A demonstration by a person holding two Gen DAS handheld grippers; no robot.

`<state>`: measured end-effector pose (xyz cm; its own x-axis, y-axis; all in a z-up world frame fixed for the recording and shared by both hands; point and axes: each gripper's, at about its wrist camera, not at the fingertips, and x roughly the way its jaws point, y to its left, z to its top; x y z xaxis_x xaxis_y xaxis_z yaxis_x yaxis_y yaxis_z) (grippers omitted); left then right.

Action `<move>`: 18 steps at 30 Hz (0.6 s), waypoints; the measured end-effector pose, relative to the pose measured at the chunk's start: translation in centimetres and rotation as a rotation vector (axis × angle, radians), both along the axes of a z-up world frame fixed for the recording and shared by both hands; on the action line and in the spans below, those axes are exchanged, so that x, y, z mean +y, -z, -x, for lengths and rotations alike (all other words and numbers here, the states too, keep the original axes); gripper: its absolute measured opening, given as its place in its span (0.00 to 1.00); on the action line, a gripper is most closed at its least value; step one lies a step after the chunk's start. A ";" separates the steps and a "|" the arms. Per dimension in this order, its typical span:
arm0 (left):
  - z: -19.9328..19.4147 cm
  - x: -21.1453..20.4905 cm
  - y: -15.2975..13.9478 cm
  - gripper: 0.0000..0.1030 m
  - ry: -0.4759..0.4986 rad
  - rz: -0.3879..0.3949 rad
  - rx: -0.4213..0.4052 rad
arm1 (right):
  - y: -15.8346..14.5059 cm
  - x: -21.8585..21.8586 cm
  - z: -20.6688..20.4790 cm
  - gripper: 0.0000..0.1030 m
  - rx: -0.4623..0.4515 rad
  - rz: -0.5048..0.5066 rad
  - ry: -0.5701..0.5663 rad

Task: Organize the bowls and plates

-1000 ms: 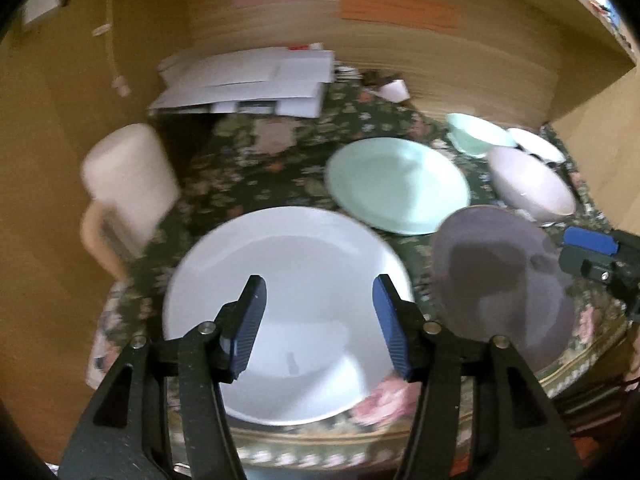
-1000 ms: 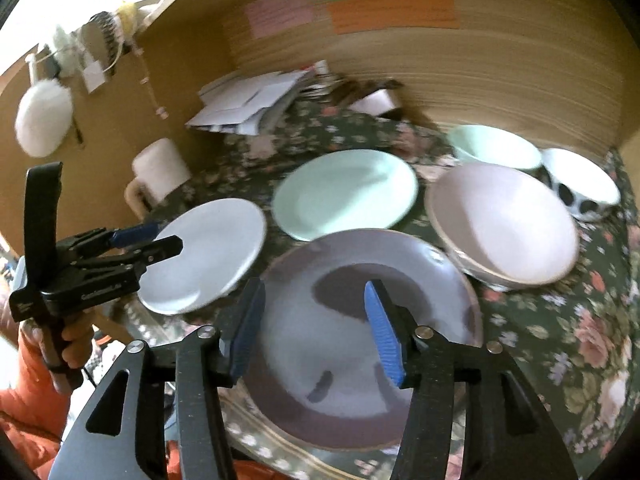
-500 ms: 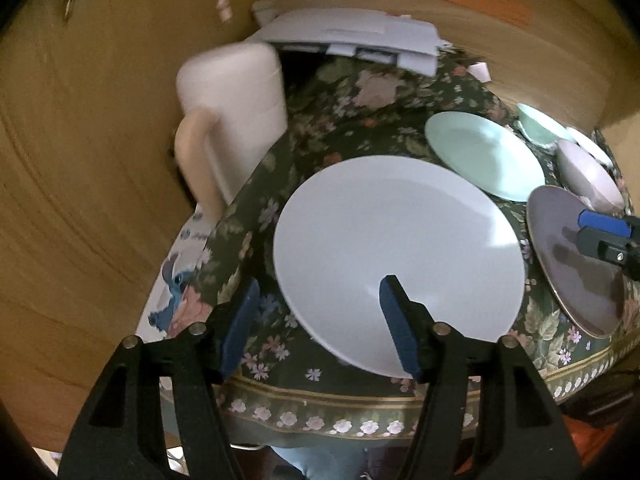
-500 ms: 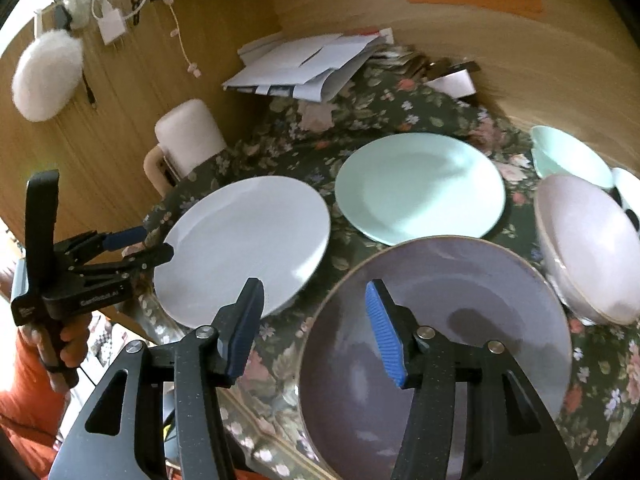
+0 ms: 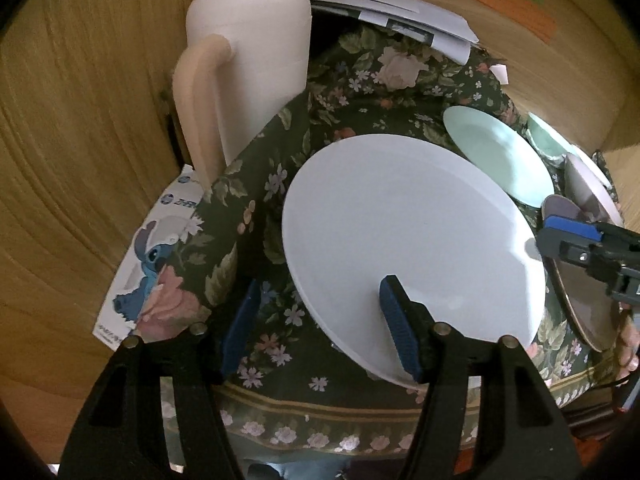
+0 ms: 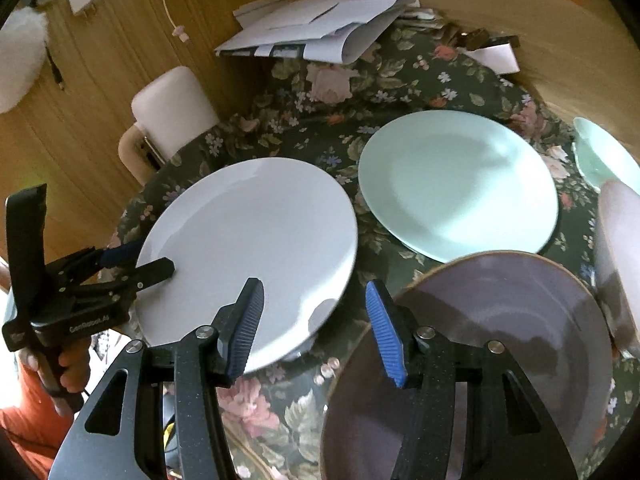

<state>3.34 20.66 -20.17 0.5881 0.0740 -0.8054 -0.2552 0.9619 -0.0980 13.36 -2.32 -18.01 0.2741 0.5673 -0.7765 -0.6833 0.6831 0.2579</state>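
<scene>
The white plate (image 5: 412, 240) lies at the near left of the floral-clothed worktop (image 5: 320, 92), its edge between the parted fingers of the left gripper (image 5: 320, 320); I cannot tell if they touch it. Just right sits the grey plate (image 6: 500, 340), its rim between the right gripper (image 6: 314, 322), fingers apart. Behind them rests a mint plate (image 6: 460, 184); a pink bowl (image 6: 620, 240) stands at the right.

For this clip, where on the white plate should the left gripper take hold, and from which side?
Best bet is the thin rim at the near left edge of the white plate, approached from the table's front edge. The plate lies flat on the floral tablecloth, so only the rim offers purchase. The left gripper already straddles that edge, open, one finger over the plate, one outside it.
</scene>
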 end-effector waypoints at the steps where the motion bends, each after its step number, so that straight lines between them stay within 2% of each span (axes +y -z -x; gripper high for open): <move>1: -0.1 0.1 0.1 0.60 0.001 0.006 -0.001 | 0.2 0.3 -0.2 0.48 0.006 0.004 -0.002; 11: -0.5 0.3 0.4 0.50 0.024 0.054 -0.025 | 1.6 2.0 -2.2 0.48 0.049 0.033 0.028; 15: -0.9 0.3 0.5 0.45 0.034 0.060 -0.033 | 2.2 2.5 -2.8 0.41 0.073 0.042 0.032; 18: -1.1 0.3 0.5 0.44 0.039 0.063 -0.038 | 2.5 2.9 -2.9 0.41 0.067 0.051 0.032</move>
